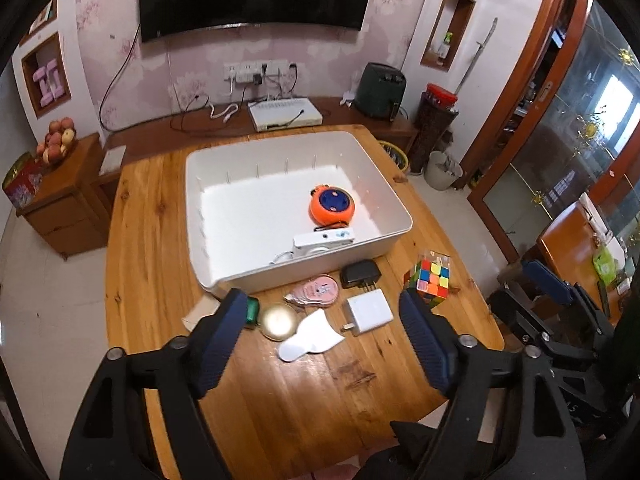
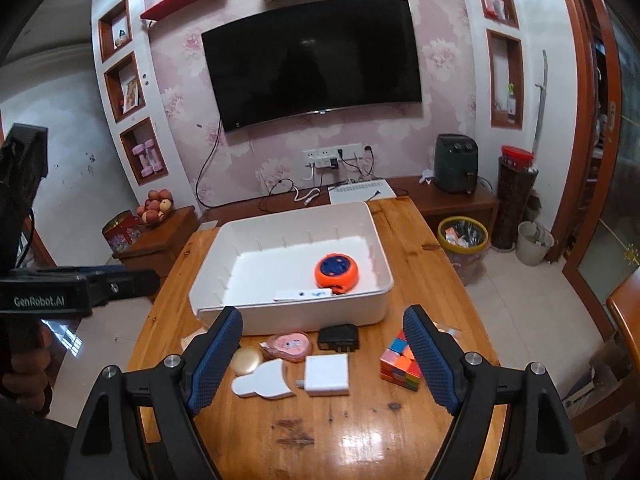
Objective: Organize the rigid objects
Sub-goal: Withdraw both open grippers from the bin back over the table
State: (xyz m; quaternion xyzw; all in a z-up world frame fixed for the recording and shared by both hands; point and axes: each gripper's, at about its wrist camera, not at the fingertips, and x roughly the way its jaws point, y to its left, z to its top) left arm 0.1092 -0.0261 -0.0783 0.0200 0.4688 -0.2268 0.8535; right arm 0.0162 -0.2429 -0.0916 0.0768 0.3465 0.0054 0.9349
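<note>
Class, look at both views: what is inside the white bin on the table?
Inside the white bin lie an orange round reel and a white flat device. The near wall hides the device's lower part and the floor beside it.

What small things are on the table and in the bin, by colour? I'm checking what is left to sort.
White: 3, charger, flat piece, device in bin
Black: 1, adapter
Pink: 1
Gold: 1
Green: 1
Orange: 1
Multicoloured: 1, cube
Total: 9
</note>
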